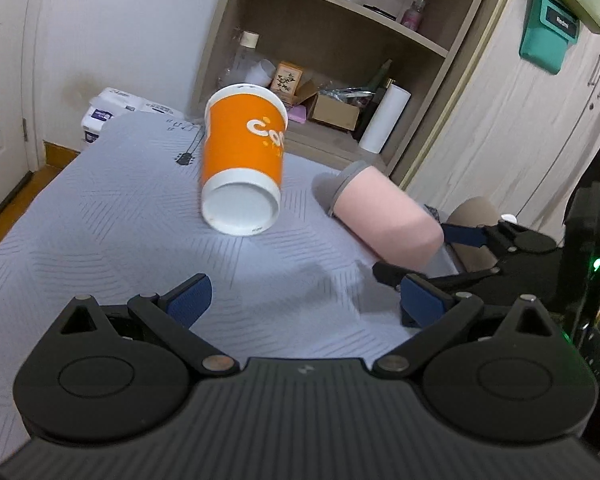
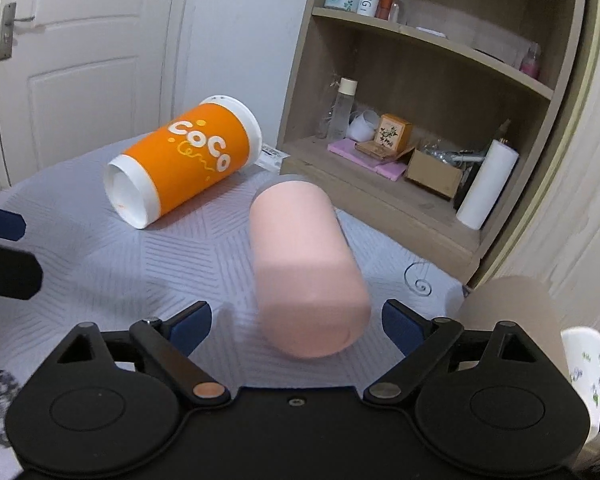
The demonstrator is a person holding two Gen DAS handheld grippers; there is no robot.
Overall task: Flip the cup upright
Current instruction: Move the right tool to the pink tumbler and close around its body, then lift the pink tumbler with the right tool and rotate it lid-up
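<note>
An orange and white paper cup (image 1: 242, 160) lies on its side on the grey bedspread (image 1: 100, 240), its base toward me; it also shows in the right wrist view (image 2: 184, 162). A pink cup (image 2: 304, 268) lies on its side too, with its base between my right gripper's open fingers but not clamped. It shows in the left wrist view (image 1: 384, 220). My left gripper (image 1: 304, 300) is open and empty, short of the orange cup. My right gripper (image 2: 296, 322) is open; it also shows in the left wrist view (image 1: 440, 256).
A wooden shelf unit (image 2: 420, 100) with bottles, boxes and a white roll (image 2: 486, 184) stands behind the bed. A brown cup (image 2: 512, 308) and a white patterned cup (image 2: 584, 364) stand at the right. A white door (image 2: 72, 60) is at the left.
</note>
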